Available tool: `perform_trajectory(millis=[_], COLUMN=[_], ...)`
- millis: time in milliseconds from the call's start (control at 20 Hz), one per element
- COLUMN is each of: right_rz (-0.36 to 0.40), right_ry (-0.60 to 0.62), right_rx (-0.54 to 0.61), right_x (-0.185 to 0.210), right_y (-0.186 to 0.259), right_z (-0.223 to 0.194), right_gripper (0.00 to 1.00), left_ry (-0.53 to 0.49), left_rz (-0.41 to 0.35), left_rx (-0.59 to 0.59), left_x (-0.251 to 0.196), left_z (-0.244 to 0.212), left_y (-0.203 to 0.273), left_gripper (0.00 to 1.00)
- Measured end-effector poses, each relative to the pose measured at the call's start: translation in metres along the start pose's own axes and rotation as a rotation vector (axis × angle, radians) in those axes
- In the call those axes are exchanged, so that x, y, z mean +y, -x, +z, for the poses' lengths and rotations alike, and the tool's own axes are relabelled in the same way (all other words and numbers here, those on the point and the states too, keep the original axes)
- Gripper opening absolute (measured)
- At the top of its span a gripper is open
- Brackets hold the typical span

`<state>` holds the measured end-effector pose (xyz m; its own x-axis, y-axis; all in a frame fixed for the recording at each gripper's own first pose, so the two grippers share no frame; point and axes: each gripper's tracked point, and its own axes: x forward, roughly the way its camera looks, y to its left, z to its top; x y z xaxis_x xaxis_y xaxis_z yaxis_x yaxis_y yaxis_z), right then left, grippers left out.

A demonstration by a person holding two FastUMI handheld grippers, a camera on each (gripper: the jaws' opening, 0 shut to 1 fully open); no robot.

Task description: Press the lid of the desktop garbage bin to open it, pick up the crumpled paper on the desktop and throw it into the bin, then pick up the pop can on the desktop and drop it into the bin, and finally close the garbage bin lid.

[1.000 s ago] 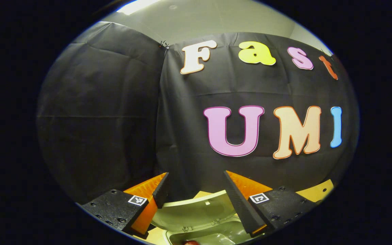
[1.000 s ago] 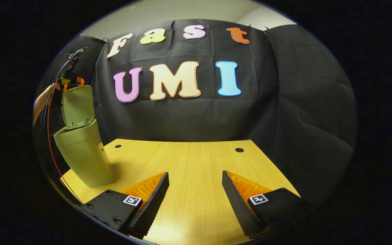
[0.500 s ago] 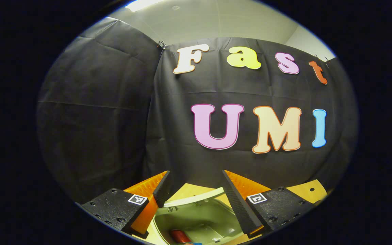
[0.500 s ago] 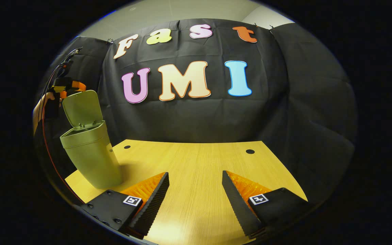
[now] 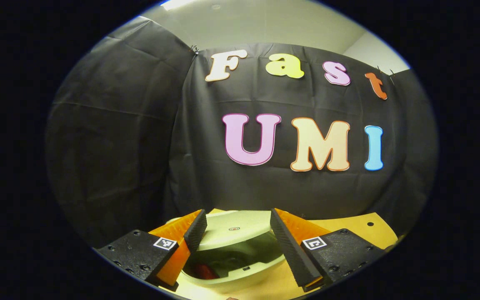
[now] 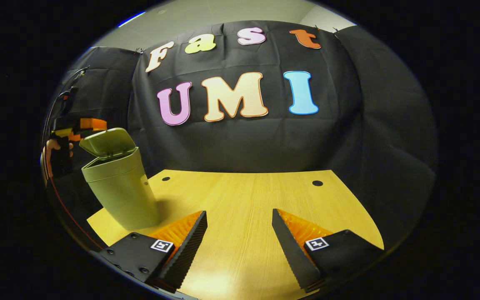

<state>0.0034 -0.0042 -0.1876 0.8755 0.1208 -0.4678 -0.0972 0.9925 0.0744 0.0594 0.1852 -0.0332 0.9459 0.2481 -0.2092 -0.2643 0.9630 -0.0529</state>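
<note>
A pale green desktop bin (image 6: 121, 189) stands at the left of the wooden table (image 6: 248, 208) in the right gripper view, its lid (image 6: 107, 141) tilted about halfway down. The left gripper (image 6: 83, 125), held by a hand, sits just behind and above that lid. In the left gripper view the lid (image 5: 236, 227) lies between the open fingers of my left gripper (image 5: 236, 233), and the bin's mouth (image 5: 233, 266) gapes below it with a red pop can (image 5: 204, 271) inside. My right gripper (image 6: 239, 237) is open over bare tabletop, nothing between its fingers.
The tabletop has two small round holes (image 6: 317, 183) near its back edge. Black cloth walls close off the back and both sides. A red cable (image 6: 63, 196) hangs by the bin at the left table edge.
The bin lid has swung from upright to about halfway down, with the left gripper following it downward. The right gripper has shifted slightly; the bin now appears a bit further right in its view.
</note>
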Motion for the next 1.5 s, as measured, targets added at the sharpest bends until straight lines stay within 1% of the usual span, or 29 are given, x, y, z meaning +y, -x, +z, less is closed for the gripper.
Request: perform_trajectory(millis=[200,350,600,650,750,800,850,900,950,1050,1100,1150,1200,1250,1400,1450,1500], right_rz=[0.015,0.015,0.009,0.009,0.009,0.011,0.014,0.015,0.015,0.022,0.025,0.025,0.021,0.019,0.005,0.0,-0.005], right_ry=[0.005,0.013,0.018,0.021,0.03,0.035,0.042,0.051,0.055,0.049,0.042,0.039,0.035,0.03,0.021,0.021,0.018], right_rx=[0.004,0.008,0.018,0.02,0.025,0.028,0.03,0.028,0.024,0.018,0.011,-0.003,-0.02,-0.044,-0.129,-0.16,-0.192], right_x=[0.007,0.009,0.009,0.01,0.011,0.013,0.015,0.015,0.016,0.017,0.017,0.016,0.015,0.013,0.009,0.007,0.006], right_y=[-0.001,0.0,0.0,0.0,-0.001,-0.002,-0.002,-0.001,-0.002,0.0,0.0,0.001,0.002,0.005,0.016,0.022,0.027], right_z=[0.0,-0.003,-0.007,-0.008,-0.008,-0.01,-0.01,-0.011,-0.011,-0.008,-0.004,0.002,0.009,0.019,0.052,0.064,0.075], right_gripper=[0.99,0.99,0.99,0.99,0.99,0.99,0.99,0.99,0.99,0.98,0.99,0.99,0.99,0.99,0.98,0.98,0.98], left_ry=[0.016,0.0,-0.05,-0.054,-0.06,-0.074,-0.072,-0.039,-0.038,-0.057,-0.055,-0.063,-0.069,-0.077,-0.106,-0.116,-0.118], left_rz=[0.004,0.014,0.012,0.009,-0.012,-0.015,-0.008,-0.004,-0.006,-0.013,-0.034,-0.029,-0.036,-0.048,-0.126,-0.157,-0.186], left_rx=[0.058,0.101,0.137,0.113,0.145,0.15,0.19,0.172,0.158,0.1,0.096,0.101,0.075,0.036,-0.104,-0.144,-0.173], left_x=[0.002,0.006,0.007,0.006,0.003,0.003,0.005,0.006,0.006,0.003,-0.002,-0.002,-0.005,-0.013,-0.049,-0.063,-0.076], left_z=[-0.029,-0.052,-0.074,-0.07,-0.078,-0.079,-0.087,-0.083,-0.077,-0.073,-0.075,-0.072,-0.068,-0.06,-0.027,-0.02,-0.016], left_y=[0.003,0.002,0.003,0.002,0.001,-0.002,0.002,0.001,0.001,-0.001,0.0,0.0,0.002,0.005,0.02,0.027,0.035], left_gripper=[0.92,0.92,0.92,0.92,0.92,0.94,0.94,0.94,0.96,0.95,0.94,0.92,0.96,0.95,0.92,0.92,0.94])
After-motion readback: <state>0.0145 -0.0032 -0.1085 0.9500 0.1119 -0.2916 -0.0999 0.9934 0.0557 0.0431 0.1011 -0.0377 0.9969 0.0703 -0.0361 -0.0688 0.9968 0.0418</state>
